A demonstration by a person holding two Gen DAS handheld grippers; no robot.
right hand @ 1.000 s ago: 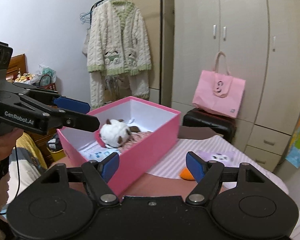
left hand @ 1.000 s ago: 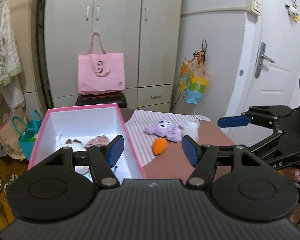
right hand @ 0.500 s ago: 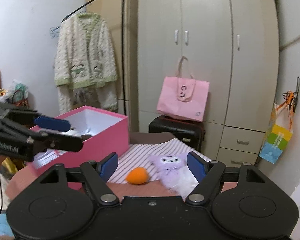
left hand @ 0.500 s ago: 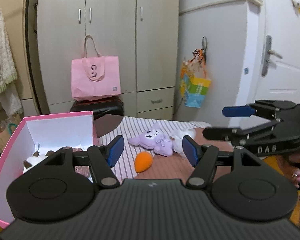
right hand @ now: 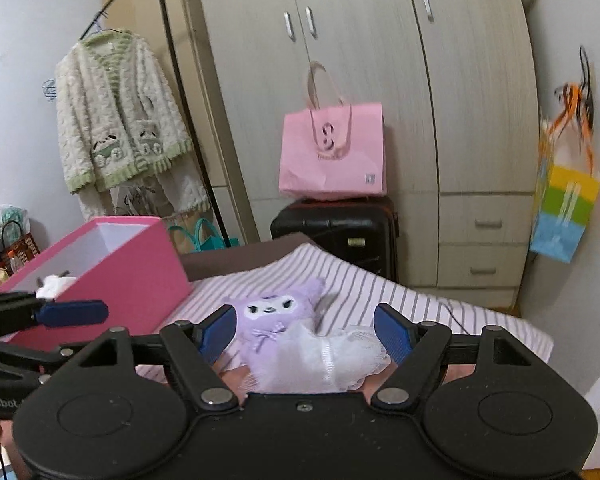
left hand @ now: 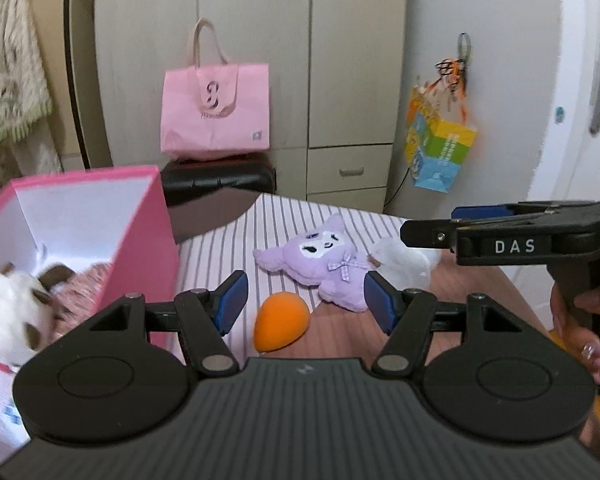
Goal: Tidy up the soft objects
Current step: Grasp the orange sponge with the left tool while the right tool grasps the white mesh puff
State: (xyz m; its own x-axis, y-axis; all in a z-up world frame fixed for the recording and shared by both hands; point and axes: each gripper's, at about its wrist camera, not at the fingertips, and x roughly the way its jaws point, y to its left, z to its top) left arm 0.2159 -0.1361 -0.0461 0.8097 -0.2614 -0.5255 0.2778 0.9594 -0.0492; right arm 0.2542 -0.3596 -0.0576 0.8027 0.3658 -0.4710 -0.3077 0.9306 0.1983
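Note:
A purple plush point(left hand: 324, 258) point(right hand: 274, 314), an orange soft egg point(left hand: 280, 322) and a white lacy soft item point(left hand: 404, 258) point(right hand: 324, 356) lie on the table. My left gripper point(left hand: 302, 304) is open, hovering just above and before the orange egg. My right gripper point(right hand: 306, 334) is open, its fingers on either side of the white lacy item and the purple plush behind it. It also shows in the left wrist view point(left hand: 452, 226). The pink box point(left hand: 140, 240) point(right hand: 132, 268) at the left holds a white-and-brown plush point(left hand: 8, 308) and a pink knitted item point(left hand: 86, 284).
A striped cloth point(left hand: 236, 236) covers the table's far part. Behind stand a black suitcase point(right hand: 340, 232) with a pink tote bag point(right hand: 332, 152), a wardrobe point(right hand: 380, 80), a hanging cardigan point(right hand: 120, 120) and a colourful bag point(right hand: 564, 208) on the wall.
Both grippers have swung right, away from the pink box, and moved closer to the toys on the table. The right gripper now brackets the white lacy item.

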